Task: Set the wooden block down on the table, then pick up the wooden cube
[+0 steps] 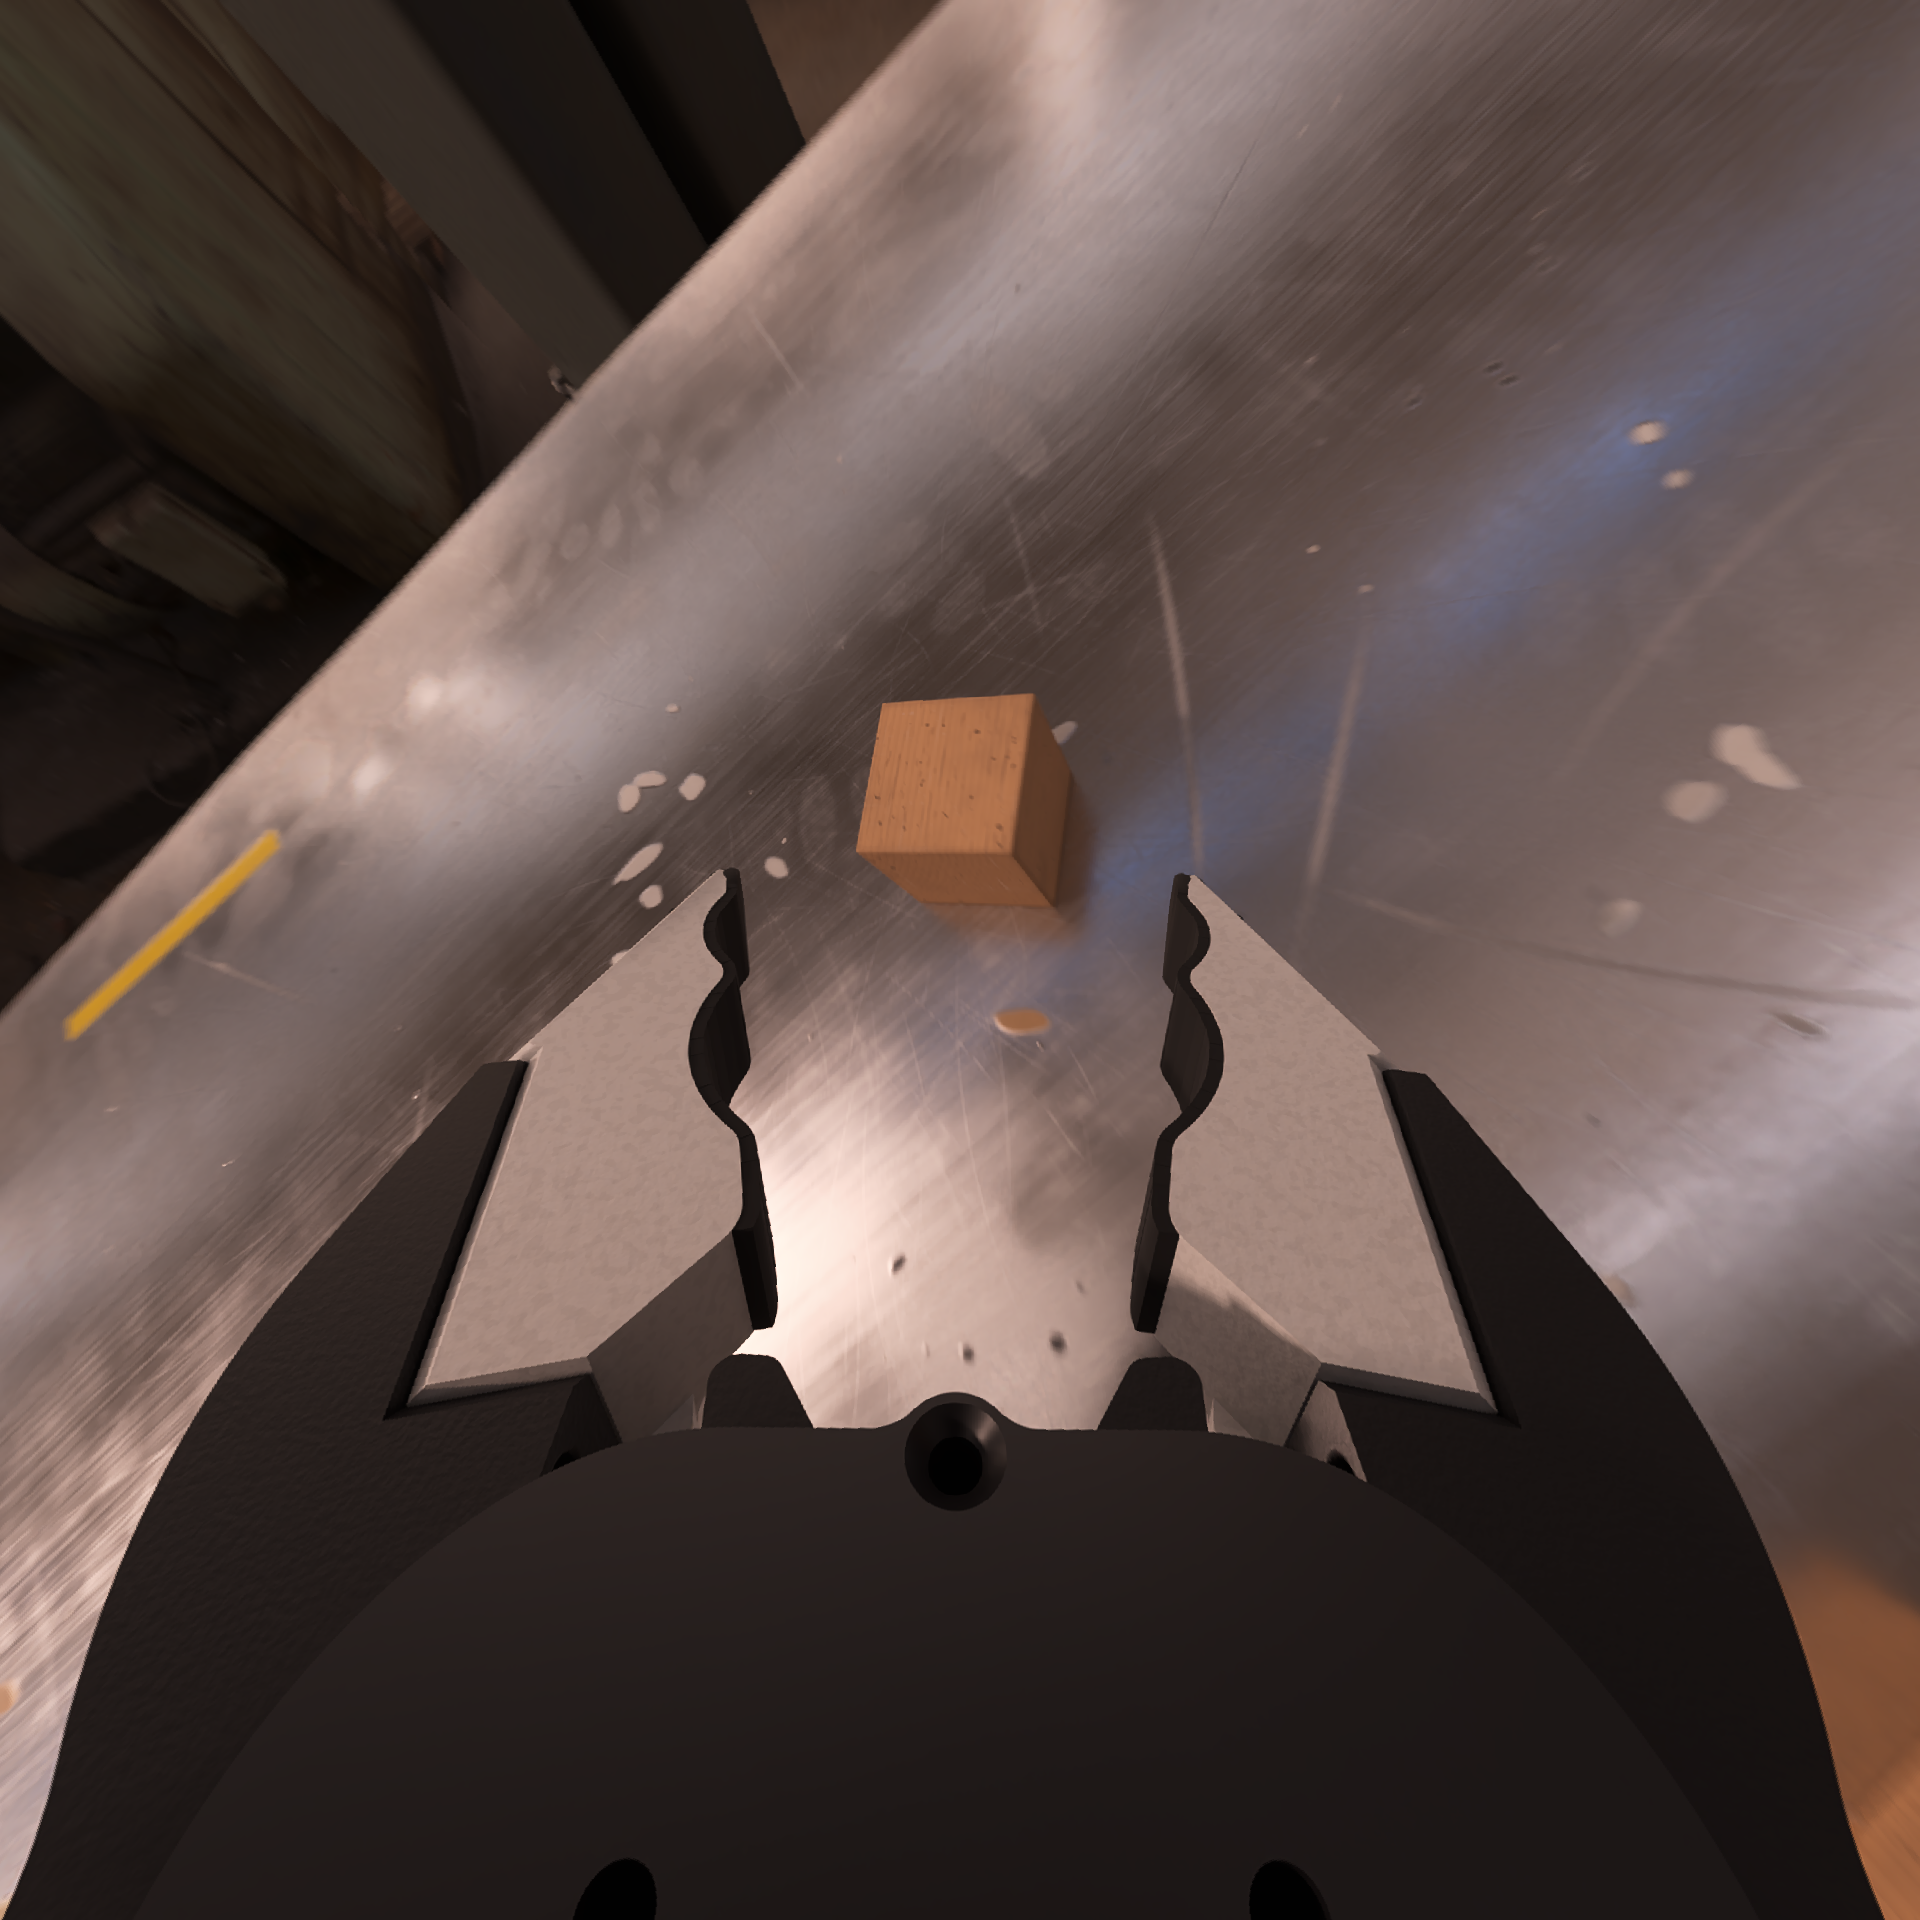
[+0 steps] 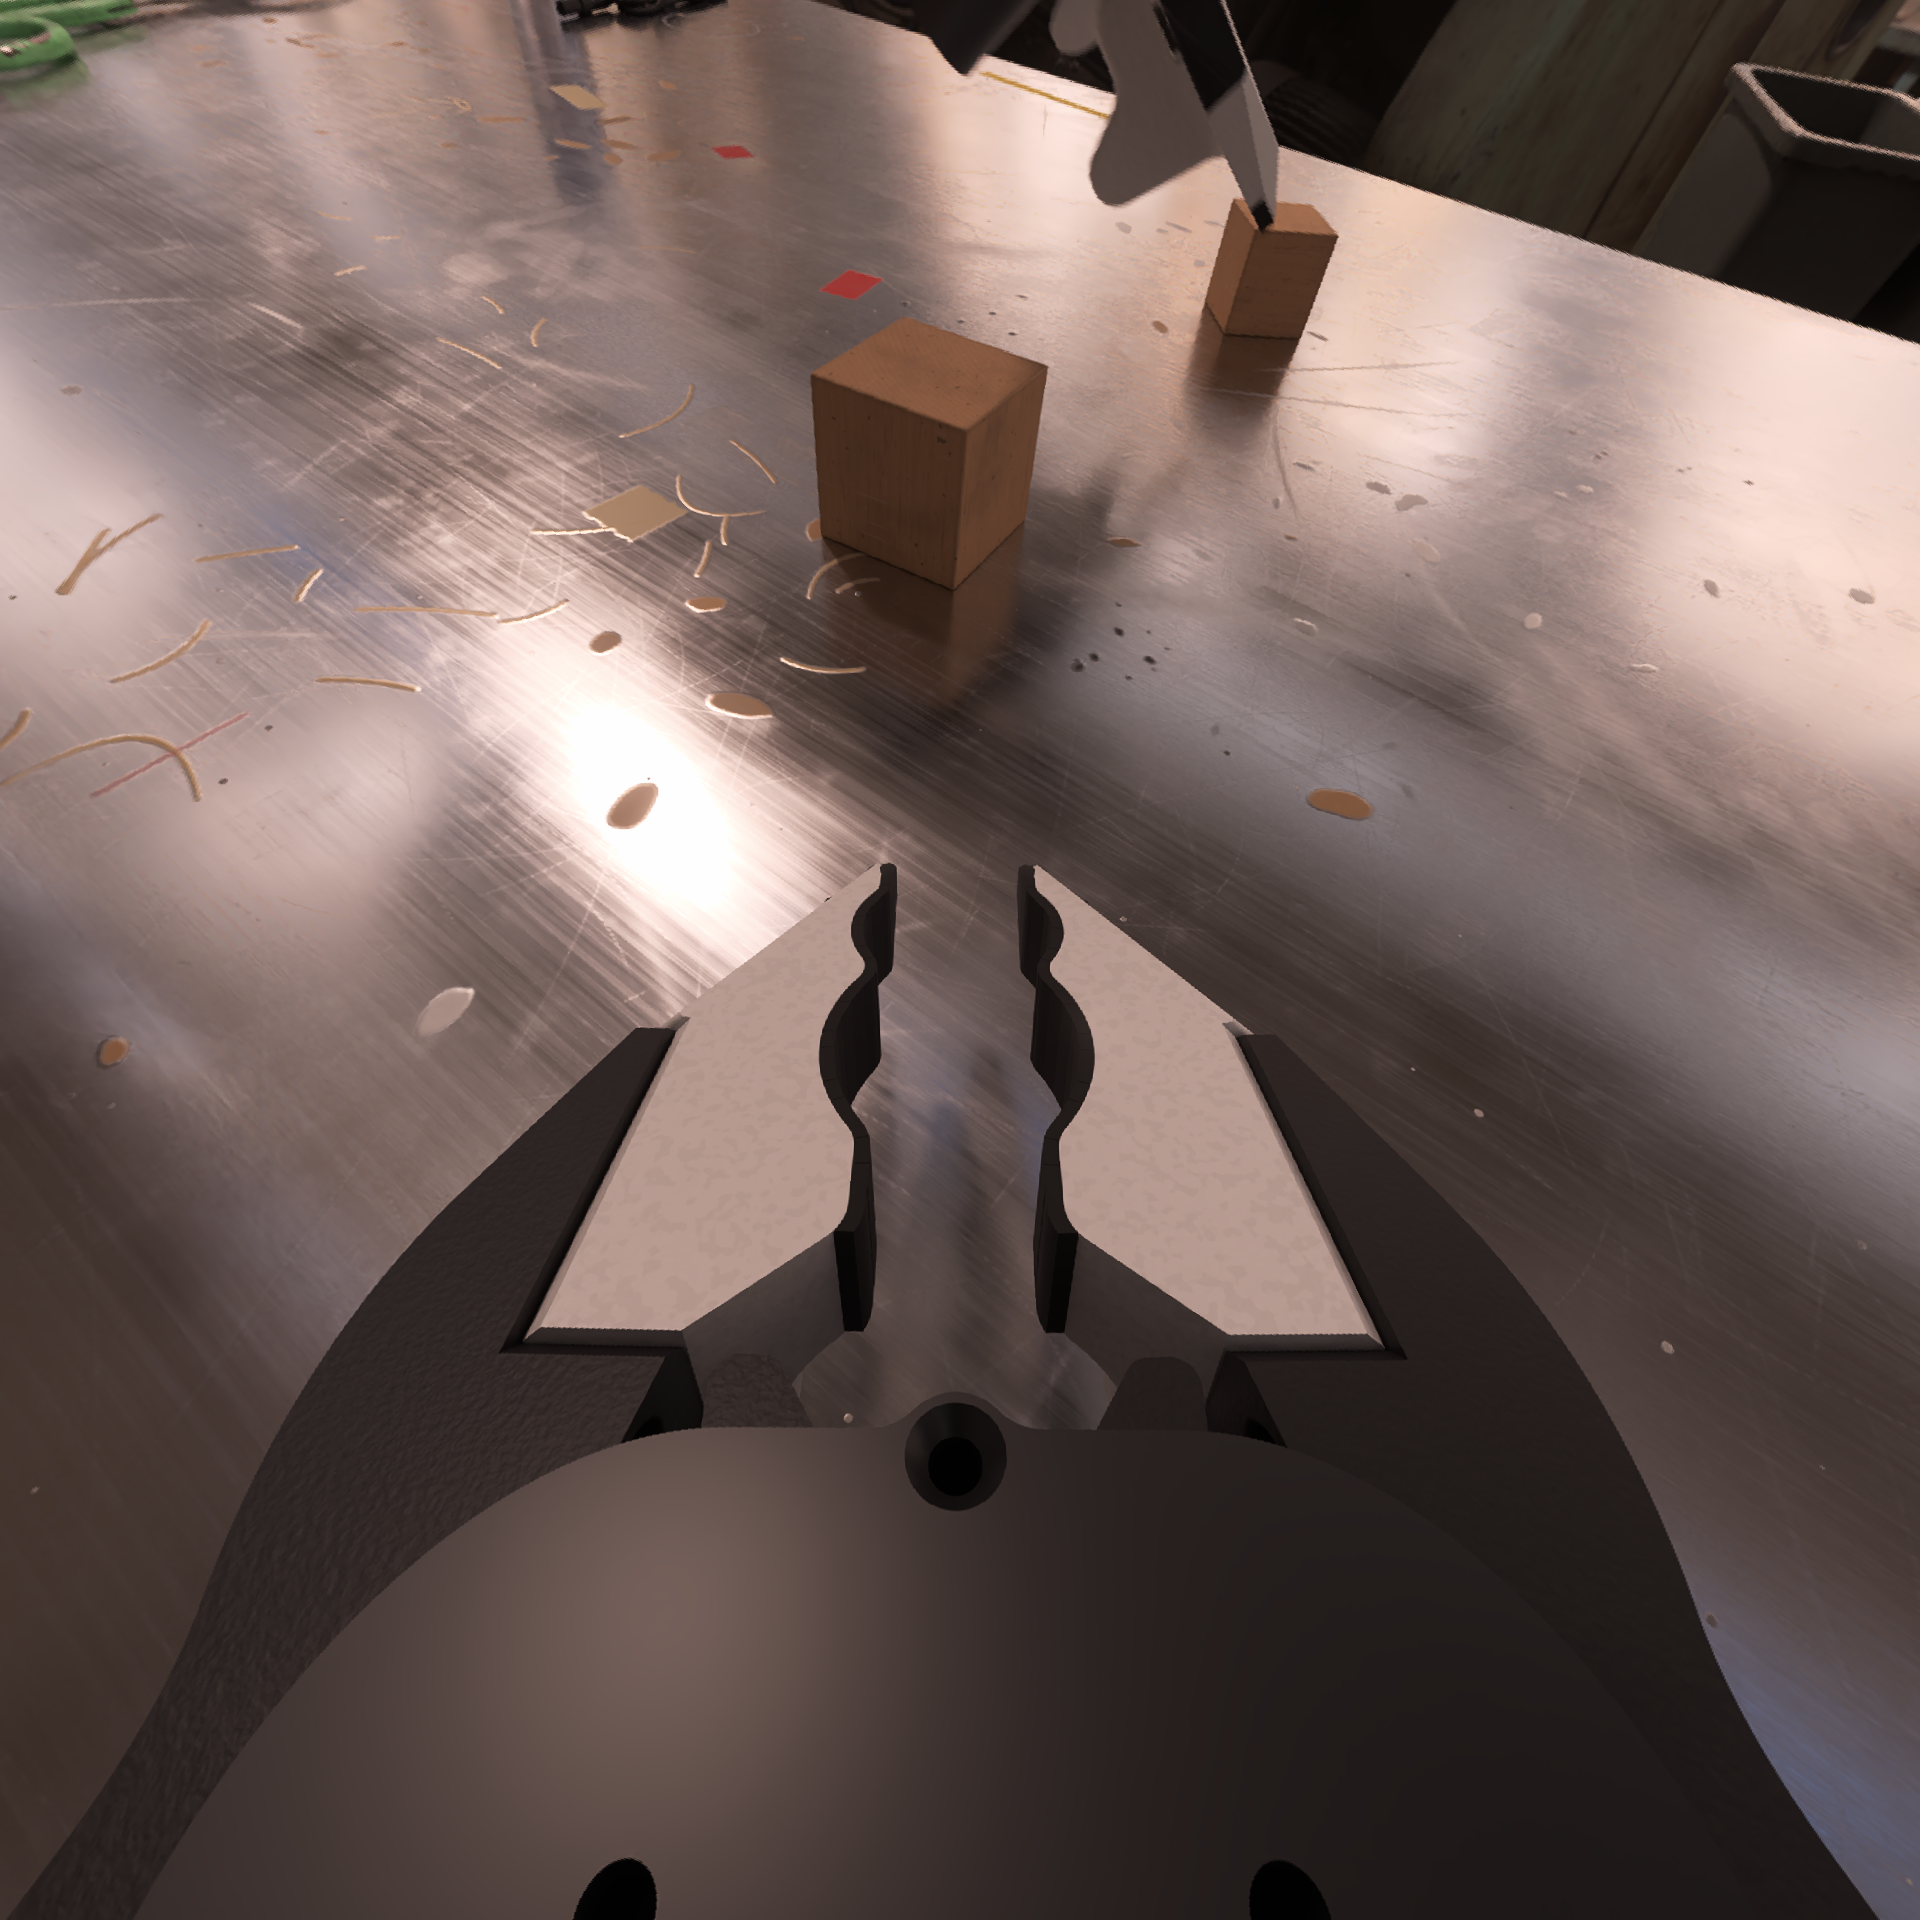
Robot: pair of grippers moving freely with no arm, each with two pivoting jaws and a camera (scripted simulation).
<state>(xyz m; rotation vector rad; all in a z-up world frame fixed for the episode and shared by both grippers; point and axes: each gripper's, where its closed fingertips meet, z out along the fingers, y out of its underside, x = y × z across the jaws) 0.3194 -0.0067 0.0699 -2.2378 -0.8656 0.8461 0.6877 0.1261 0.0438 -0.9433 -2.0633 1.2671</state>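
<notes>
In the left wrist view a small wooden block (image 1: 961, 800) stands on the scratched metal table (image 1: 1351, 416). My left gripper (image 1: 956, 883) hovers just above and short of it, jaws wide open and empty. In the right wrist view the same block (image 2: 1270, 272) stands at the far right, with the left gripper (image 2: 1195, 192) over it and one fingertip at its top edge. A larger wooden cube (image 2: 925, 457) stands on the table (image 2: 1351, 935) ahead of my right gripper (image 2: 957, 871). The right gripper is low over the table, its jaws a narrow gap apart and empty.
The table's far edge runs diagonally close behind the block, with a yellow strip (image 1: 171, 935) beside it. A grey bin (image 2: 1818, 156) stands beyond the far right edge. Wood shavings (image 2: 665, 520) and red chips (image 2: 850, 283) litter the left side. A green object (image 2: 31, 36) lies far left.
</notes>
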